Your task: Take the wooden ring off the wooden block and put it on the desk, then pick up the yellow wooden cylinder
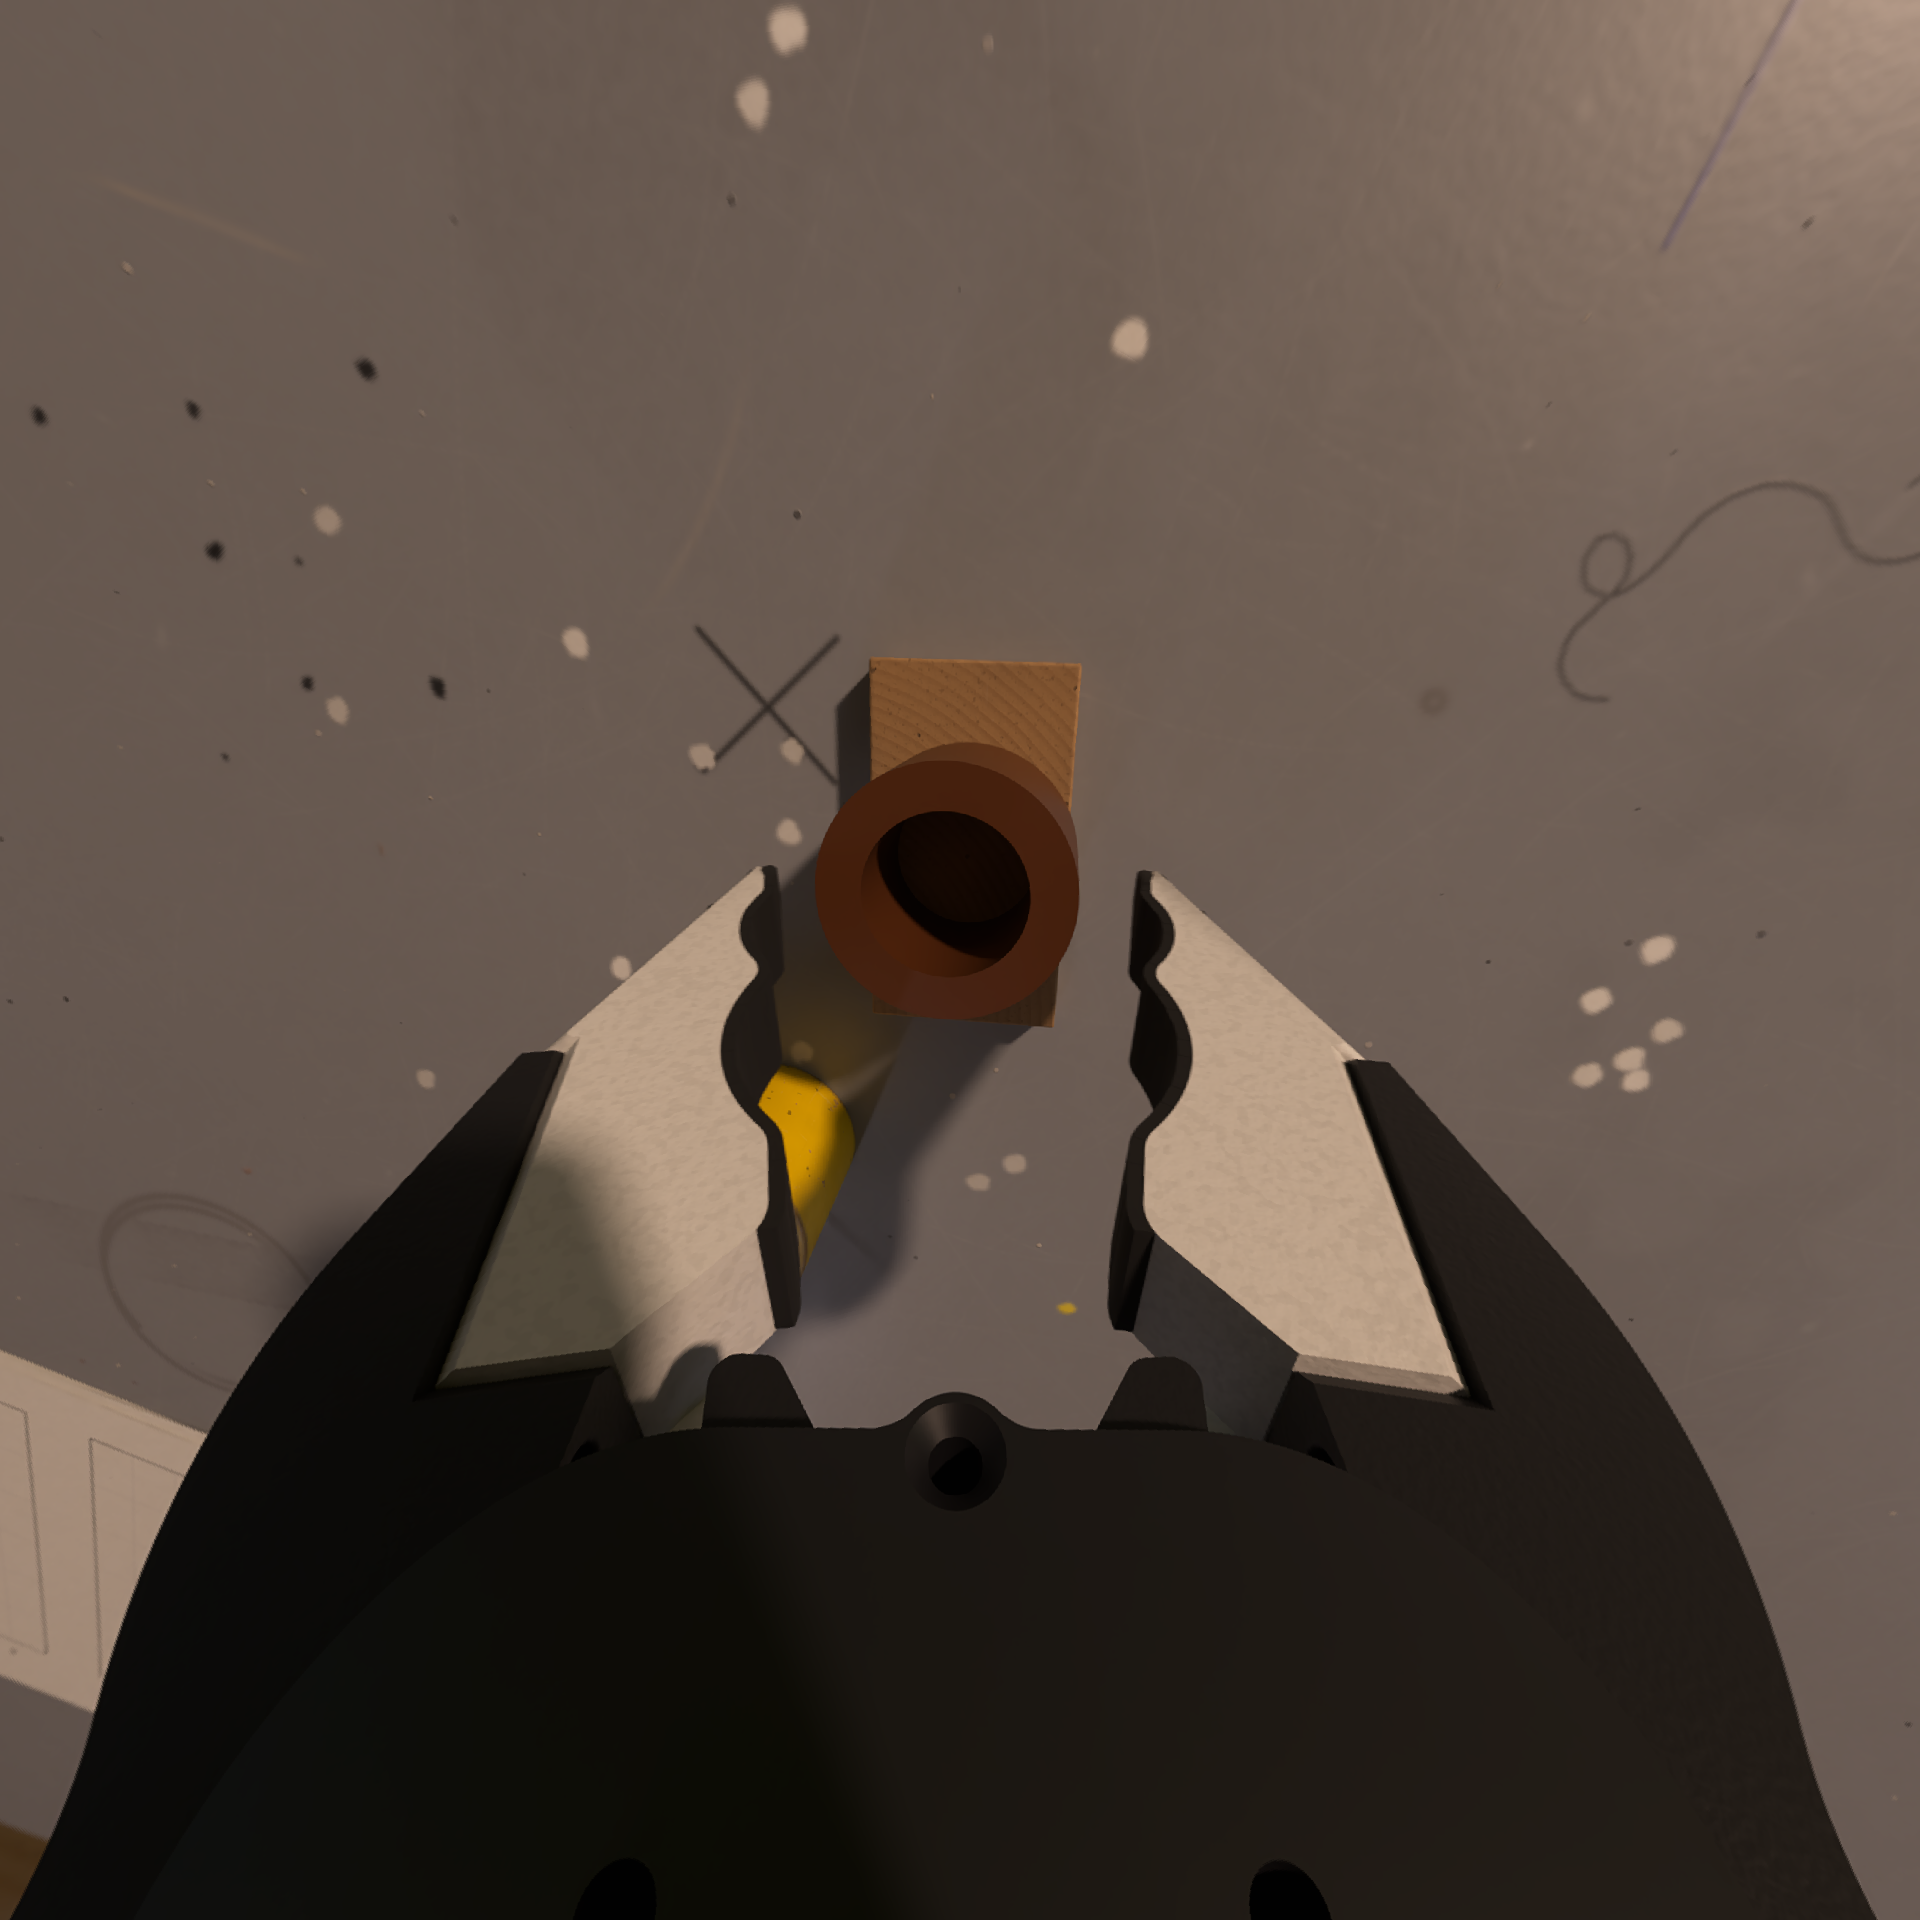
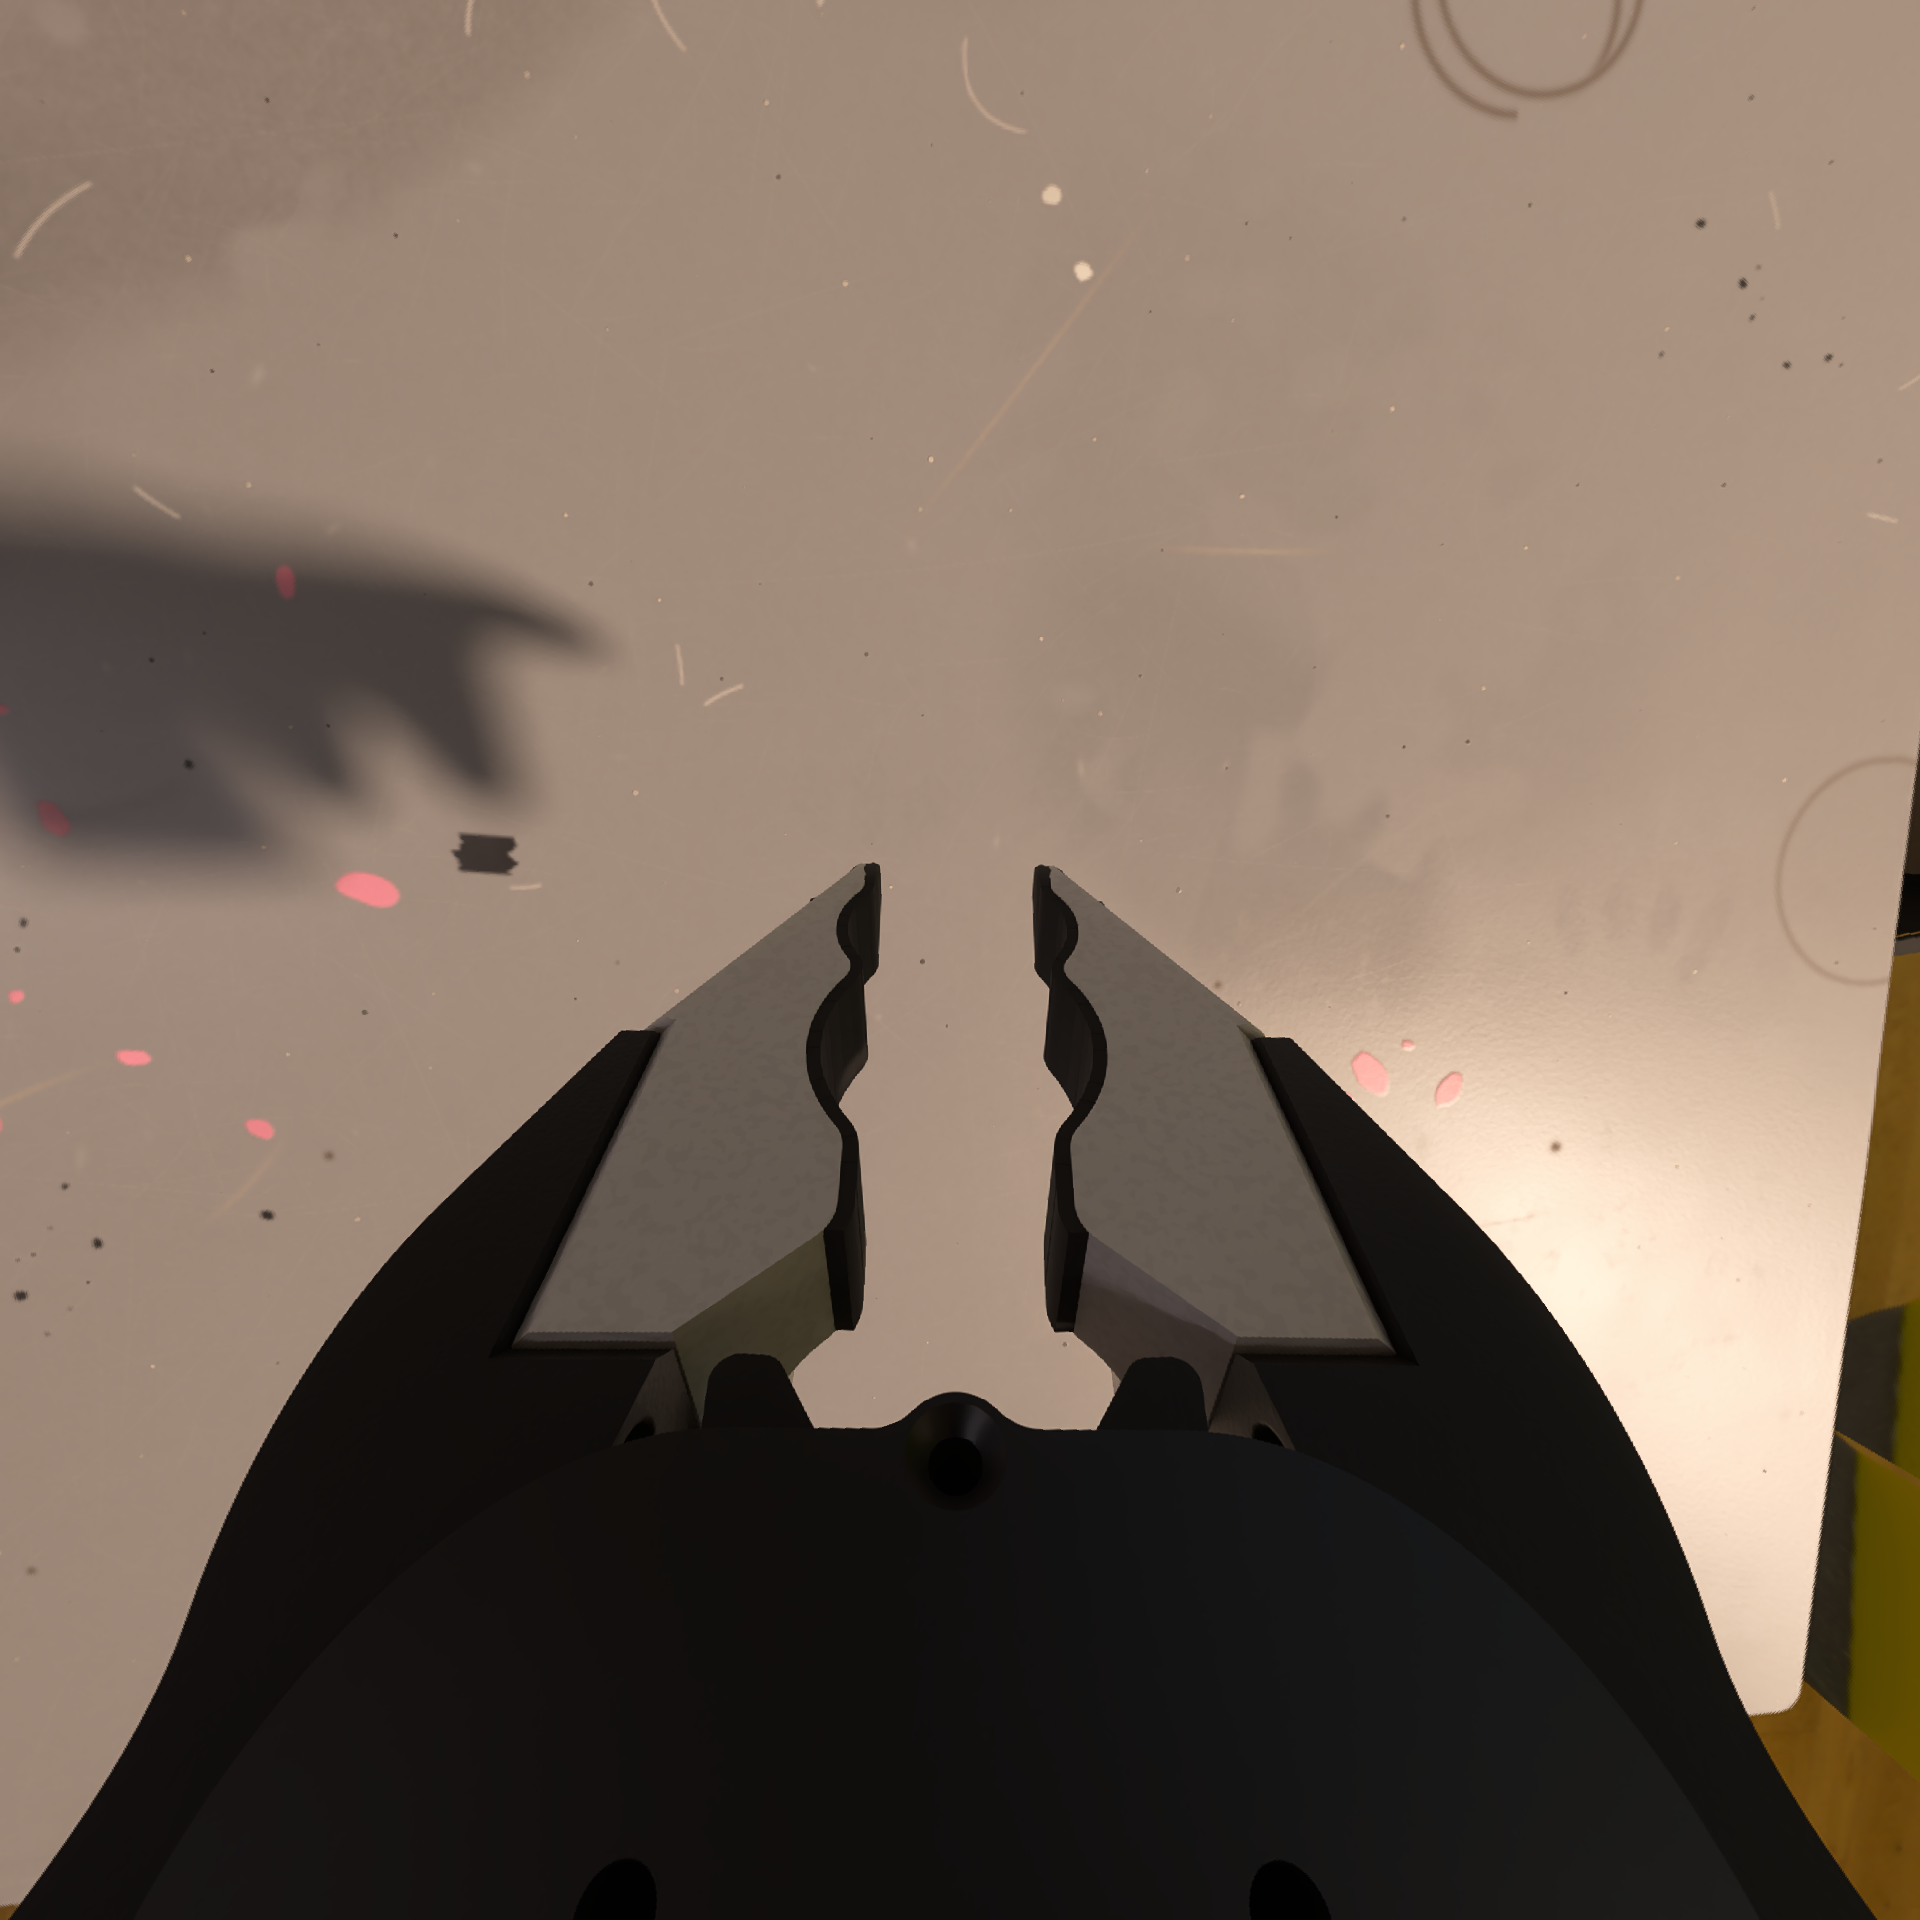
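While my left gripper (image 1: pixel 954 883) hovers with its jaws spread wide, the dark brown wooden ring (image 1: pixel 945 881) sits on the near end of the wooden block (image 1: pixel 977 707), just ahead of the tips. The yellow wooden cylinder (image 1: pixel 808 1143) lies on the counter (image 1: pixel 1351 416) near the block, half hidden behind one finger. Descending off-centre, I judge, could topple the ring or nudge the cylinder rolling. My right gripper (image 2: pixel 956 883) idles, jaws apart and empty.
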Controlling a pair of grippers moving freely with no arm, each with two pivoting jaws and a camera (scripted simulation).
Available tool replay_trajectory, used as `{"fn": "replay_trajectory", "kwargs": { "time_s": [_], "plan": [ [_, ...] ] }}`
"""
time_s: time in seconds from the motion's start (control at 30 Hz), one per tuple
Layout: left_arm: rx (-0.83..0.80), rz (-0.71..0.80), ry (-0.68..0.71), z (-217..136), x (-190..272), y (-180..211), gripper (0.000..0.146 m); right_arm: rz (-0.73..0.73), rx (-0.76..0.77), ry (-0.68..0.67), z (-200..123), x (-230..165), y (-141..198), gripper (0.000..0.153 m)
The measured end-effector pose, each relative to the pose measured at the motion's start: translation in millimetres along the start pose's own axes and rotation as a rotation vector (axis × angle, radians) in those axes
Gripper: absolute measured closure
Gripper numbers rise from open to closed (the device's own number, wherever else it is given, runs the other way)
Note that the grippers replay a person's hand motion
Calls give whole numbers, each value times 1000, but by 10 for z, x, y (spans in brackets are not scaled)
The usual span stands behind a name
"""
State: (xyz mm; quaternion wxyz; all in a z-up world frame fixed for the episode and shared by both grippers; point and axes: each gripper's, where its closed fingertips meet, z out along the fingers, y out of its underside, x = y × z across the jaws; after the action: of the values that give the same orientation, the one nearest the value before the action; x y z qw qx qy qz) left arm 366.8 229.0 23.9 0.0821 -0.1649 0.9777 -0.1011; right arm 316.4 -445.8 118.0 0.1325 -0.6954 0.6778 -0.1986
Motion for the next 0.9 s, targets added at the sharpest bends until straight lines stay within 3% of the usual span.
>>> {"fn": "replay_trajectory", "kwargs": {
  "time_s": [0.1,0.27,0.37,0.47,0.57,0.67,0.77,0.9],
  "plan": [
    [-28,20,-6,48,-7,31,95,0,-7,-8,7,-1,22,123],
    [-26,-12,-13,-45,-35,82,95,7,-14,-13,18,13,51,124],
    [26,-46,-103,-334,-135,86,95,5,-26,-15,32,11,74,124],
    [163,-61,-287,-860,-265,-36,95,6,-37,-18,54,4,90,124],
    [395,-49,-389,-1416,-169,-415,95,3,-49,-22,84,-6,95,124],
    [568,41,-414,-1694,87,-993,95,-12,-60,-35,107,-32,93,124],
    [581,196,-328,-1520,462,-1638,95,-22,-63,-50,114,-59,85,124],
    [478,351,-108,-914,905,-2306,95,-35,-64,-66,117,-87,74,124]
  ]
}}
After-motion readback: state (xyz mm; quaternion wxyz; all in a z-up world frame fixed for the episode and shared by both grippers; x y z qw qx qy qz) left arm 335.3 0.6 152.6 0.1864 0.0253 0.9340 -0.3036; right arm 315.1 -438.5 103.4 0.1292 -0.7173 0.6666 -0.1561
